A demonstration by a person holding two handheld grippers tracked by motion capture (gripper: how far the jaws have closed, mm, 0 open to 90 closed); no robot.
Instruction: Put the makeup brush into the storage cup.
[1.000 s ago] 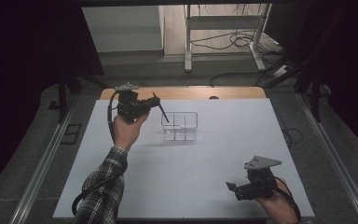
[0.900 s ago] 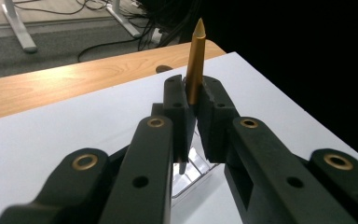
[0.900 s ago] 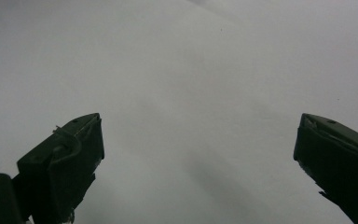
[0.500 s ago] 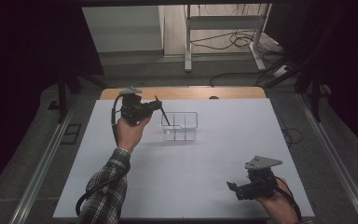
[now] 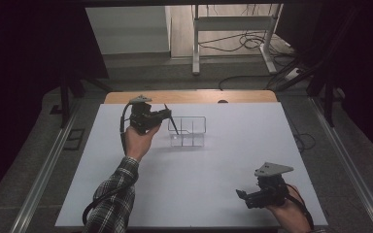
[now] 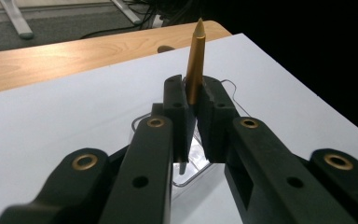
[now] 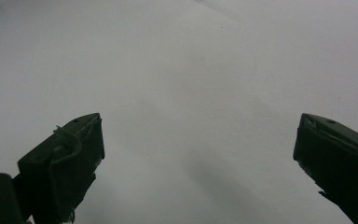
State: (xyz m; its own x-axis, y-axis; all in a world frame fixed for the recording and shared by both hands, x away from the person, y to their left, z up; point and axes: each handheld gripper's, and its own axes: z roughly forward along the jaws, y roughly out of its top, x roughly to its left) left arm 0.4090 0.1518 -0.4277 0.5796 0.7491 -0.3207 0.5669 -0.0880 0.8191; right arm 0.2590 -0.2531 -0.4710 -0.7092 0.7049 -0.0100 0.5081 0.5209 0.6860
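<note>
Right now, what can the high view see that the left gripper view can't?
High view alone: the person's checked sleeve, the right gripper with open jaws low at the near right, and the clear plastic divided box whole.

Left gripper view alone: the slim gold-coloured pointed pen up close, its colour plain, its tip rising past the pads.

Both: the left gripper, jaws shut on that pen, above the clear box on the white table sheet, with the wooden table edge behind.

pen [image 6: 195,60]: gold, tapered, tilted, clamped | clear tray [image 5: 188,132]: divided compartments, beneath pen, far table side
</note>
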